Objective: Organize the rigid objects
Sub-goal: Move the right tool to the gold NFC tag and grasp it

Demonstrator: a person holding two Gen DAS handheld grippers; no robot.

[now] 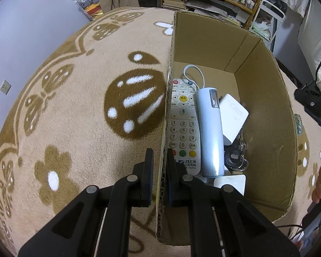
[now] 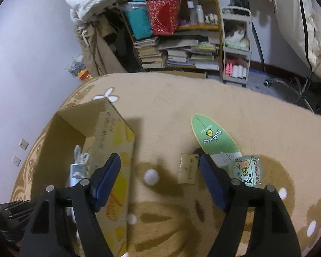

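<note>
A cardboard box [image 1: 265, 111] stands on the beige patterned rug and also shows in the right wrist view [image 2: 109, 132]. Inside lie a white remote control [image 1: 183, 126], a pale blue cylinder [image 1: 210, 132], a white charger [image 1: 233, 115] and dark small items [image 1: 235, 156]. My left gripper [image 1: 160, 160] is shut on the box's left wall. My right gripper [image 2: 159, 167] is open and empty above the rug. Between its fingers lies a small tan card [image 2: 187, 169]. A green surfboard-shaped toy [image 2: 216, 141] and a cartoon-printed tin [image 2: 248, 171] lie by the right finger.
A bookshelf [image 2: 177, 42] with stacked books and bags and a white cart [image 2: 235, 45] stand beyond the rug's far edge. A white wall with sockets [image 1: 5, 86] runs along the left. The other gripper's black body [image 1: 314, 105] shows at right.
</note>
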